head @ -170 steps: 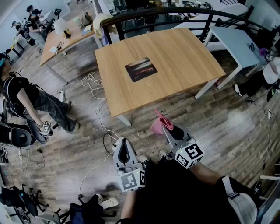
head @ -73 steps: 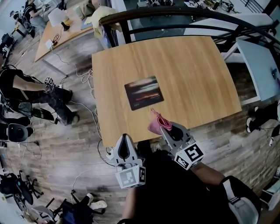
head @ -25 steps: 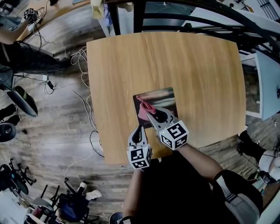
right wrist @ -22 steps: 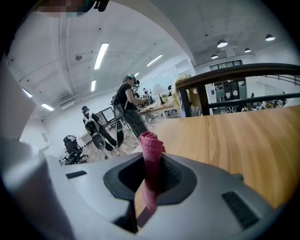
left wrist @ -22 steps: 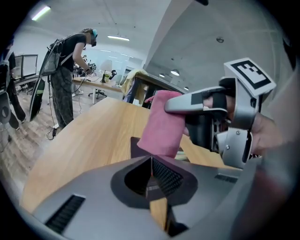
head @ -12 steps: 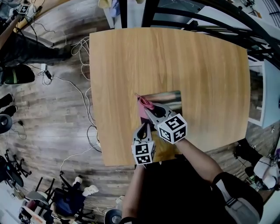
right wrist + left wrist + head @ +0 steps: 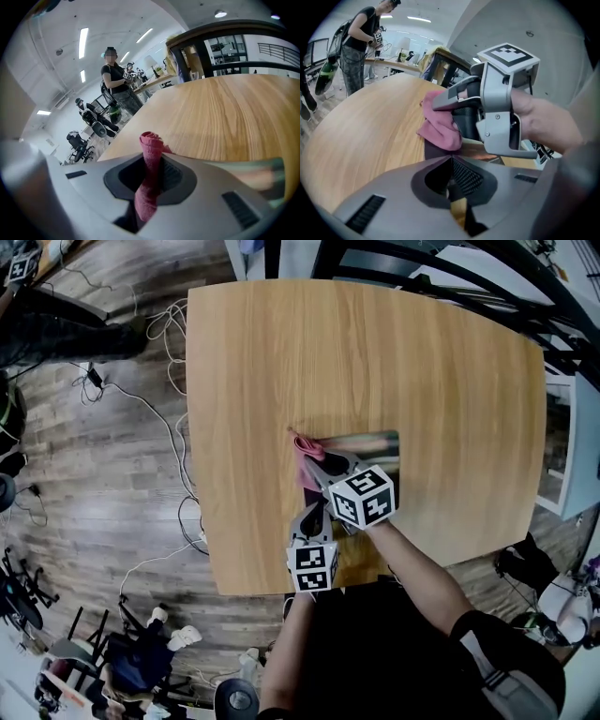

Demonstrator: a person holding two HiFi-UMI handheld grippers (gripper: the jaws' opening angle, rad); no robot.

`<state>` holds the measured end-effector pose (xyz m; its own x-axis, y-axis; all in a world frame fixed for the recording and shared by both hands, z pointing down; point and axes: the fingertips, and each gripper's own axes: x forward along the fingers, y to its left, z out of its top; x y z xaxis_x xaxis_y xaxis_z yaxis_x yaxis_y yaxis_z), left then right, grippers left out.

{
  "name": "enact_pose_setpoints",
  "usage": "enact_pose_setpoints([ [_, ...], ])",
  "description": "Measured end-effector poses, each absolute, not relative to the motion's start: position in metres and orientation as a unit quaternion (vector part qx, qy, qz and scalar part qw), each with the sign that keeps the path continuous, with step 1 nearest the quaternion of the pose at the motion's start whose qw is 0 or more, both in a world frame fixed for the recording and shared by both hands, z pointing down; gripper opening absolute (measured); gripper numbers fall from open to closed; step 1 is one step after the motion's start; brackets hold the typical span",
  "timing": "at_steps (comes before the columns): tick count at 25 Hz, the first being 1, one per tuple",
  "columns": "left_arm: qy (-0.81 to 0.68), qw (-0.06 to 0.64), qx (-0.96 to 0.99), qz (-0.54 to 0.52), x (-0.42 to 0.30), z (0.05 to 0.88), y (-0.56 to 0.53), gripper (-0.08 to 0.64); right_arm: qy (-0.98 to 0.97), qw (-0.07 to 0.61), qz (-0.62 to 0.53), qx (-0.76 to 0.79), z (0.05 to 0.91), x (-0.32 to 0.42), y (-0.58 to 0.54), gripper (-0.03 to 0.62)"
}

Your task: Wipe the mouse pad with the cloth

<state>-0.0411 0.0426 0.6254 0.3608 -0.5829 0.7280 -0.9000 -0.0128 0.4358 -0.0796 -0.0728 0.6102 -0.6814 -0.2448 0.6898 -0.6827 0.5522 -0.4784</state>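
My right gripper (image 7: 325, 465) pinches the pink cloth (image 7: 307, 463) at the left end of the mouse pad (image 7: 373, 442), whose length runs rightward from there. My left gripper (image 7: 314, 514), jaws together and empty, sits just behind.

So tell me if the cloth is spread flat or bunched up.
Bunched up. The cloth is a crumpled roll pinched between the right gripper's jaws, and it hangs as a wad at the mouse pad's edge.
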Motion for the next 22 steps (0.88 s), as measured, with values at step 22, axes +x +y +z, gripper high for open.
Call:
enact_pose_setpoints([
  [22,-0.56,0.503,0.637,0.166,-0.048,0.639,0.048,0.023,-0.836,0.356,0.321,0.267,0.63,-0.084,-0.07,0.066],
])
